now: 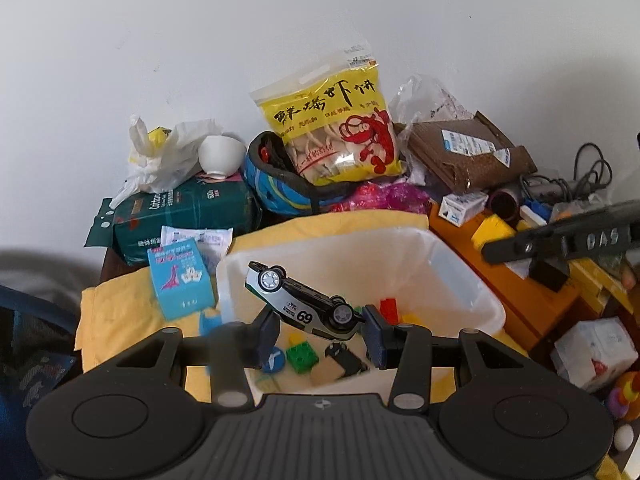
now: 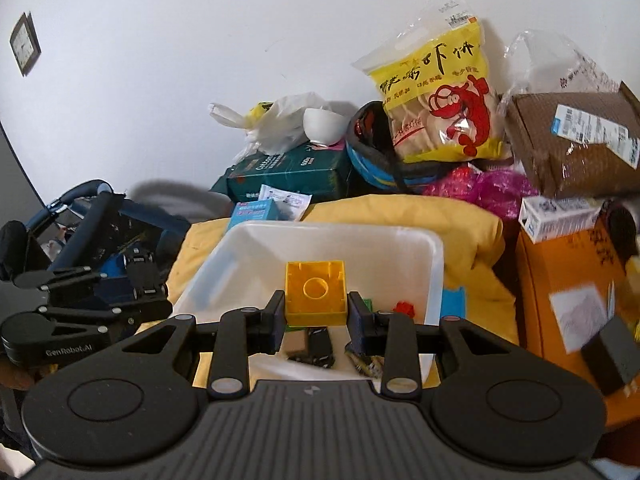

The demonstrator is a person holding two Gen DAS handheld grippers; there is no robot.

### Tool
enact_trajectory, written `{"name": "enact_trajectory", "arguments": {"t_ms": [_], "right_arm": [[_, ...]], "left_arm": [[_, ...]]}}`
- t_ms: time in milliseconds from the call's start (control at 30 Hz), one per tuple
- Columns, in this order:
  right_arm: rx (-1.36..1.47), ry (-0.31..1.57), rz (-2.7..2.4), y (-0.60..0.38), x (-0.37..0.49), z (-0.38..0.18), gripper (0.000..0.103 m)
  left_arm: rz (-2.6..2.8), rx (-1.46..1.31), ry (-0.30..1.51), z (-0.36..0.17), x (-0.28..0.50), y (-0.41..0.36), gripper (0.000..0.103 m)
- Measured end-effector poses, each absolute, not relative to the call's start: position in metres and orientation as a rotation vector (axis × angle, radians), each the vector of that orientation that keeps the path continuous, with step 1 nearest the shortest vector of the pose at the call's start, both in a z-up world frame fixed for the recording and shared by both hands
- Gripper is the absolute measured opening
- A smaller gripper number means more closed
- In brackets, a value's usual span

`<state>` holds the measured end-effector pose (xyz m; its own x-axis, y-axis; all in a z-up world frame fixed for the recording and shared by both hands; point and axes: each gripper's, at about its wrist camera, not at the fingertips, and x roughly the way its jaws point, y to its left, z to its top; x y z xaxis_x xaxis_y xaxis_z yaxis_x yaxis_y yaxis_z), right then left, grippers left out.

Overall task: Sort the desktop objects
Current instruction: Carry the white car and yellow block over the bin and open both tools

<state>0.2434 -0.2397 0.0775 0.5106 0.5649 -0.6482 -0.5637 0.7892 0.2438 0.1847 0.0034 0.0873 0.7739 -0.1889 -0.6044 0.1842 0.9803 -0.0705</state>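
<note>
Hovering over the white bin [image 1: 460,264], the left tool [image 1: 320,334] grips an upturned toy car [image 1: 304,304] and the right tool [image 2: 316,314] a yellow block [image 2: 316,294]; lowering each before release should prevent bouncing out

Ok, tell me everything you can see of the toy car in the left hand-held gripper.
The toy car is a small silver-white and black racer, seemingly die-cast or hard plastic, with "69" printed on its side and silver-spoked wheels. It is upside down, wheels up, and tilted, its far end higher. The left hand-held gripper clamps it between the dark pads, which press on its lower body. It hangs in the air above the white plastic bin, touching nothing else; blocks lie in the bin below.
</note>
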Motion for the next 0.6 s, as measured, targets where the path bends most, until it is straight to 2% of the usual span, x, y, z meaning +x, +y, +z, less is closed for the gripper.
{"name": "enact_trajectory", "arguments": {"t_ms": [400, 433, 467, 600], "right_arm": [[-0.071, 0.93, 0.648, -0.207, 0.285, 0.053, 0.037], [-0.086, 0.94, 0.632, -0.204, 0.289, 0.05, 0.046], [-0.093, 0.945, 0.618, -0.203, 0.293, 0.048, 0.062], [-0.111, 0.915, 0.597, -0.206, 0.291, 0.047, 0.065]], "left_arm": [[-0.196, -0.029, 0.793, 0.077, 0.236, -0.005, 0.05], [-0.195, -0.027, 0.817, 0.075, 0.24, -0.006, 0.053], [-0.185, -0.023, 0.826, 0.073, 0.241, -0.005, 0.055], [-0.148, -0.006, 0.829, 0.066, 0.234, 0.0, 0.055]]}}
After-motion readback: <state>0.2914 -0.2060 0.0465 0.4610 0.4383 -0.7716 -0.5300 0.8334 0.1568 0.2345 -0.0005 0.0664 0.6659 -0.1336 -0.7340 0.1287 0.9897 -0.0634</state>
